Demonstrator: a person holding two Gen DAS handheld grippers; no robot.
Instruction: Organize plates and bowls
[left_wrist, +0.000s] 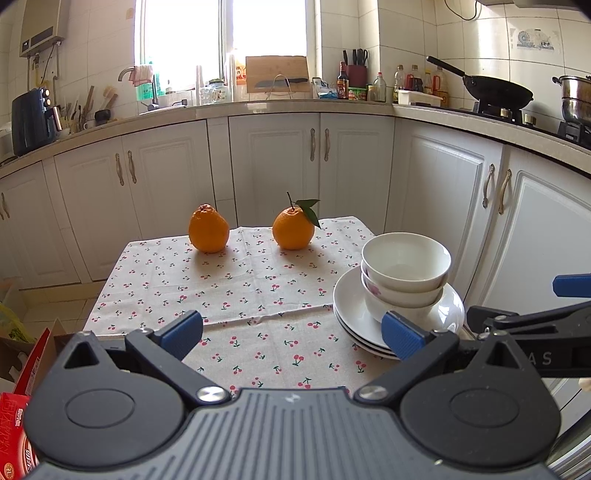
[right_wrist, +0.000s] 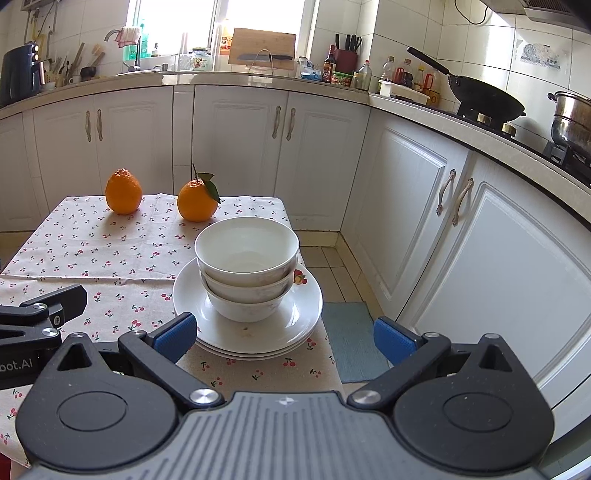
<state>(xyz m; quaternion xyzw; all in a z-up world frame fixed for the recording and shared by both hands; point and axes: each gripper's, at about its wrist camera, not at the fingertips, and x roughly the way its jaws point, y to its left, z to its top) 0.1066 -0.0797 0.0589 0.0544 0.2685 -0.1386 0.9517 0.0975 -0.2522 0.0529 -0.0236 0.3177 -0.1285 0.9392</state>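
Hiding part of the plates (left_wrist: 351, 306), the blue pad of the left tongs (left_wrist: 291, 332) covers their near rim in the left view. Three glossy white bowls (right_wrist: 246, 266) sit nested on the round stacked plates (right_wrist: 306, 306), just ahead of the right tongs (right_wrist: 284, 334) on the bench (right_wrist: 110, 258) with the cherry-print cloth. Both tongs hover low and level, spread wide, holding nothing. Two bumpy oranges (left_wrist: 208, 229) stand far ahead.

You have three white bowls (right_wrist: 246, 266) nested upright, the lower ones faintly flower-patterned, standing on a stack of white plates (right_wrist: 295, 314). The stack of plates sits at the right edge of the cherry-print tablecloth (right_wrist: 92, 258), near its front corner.
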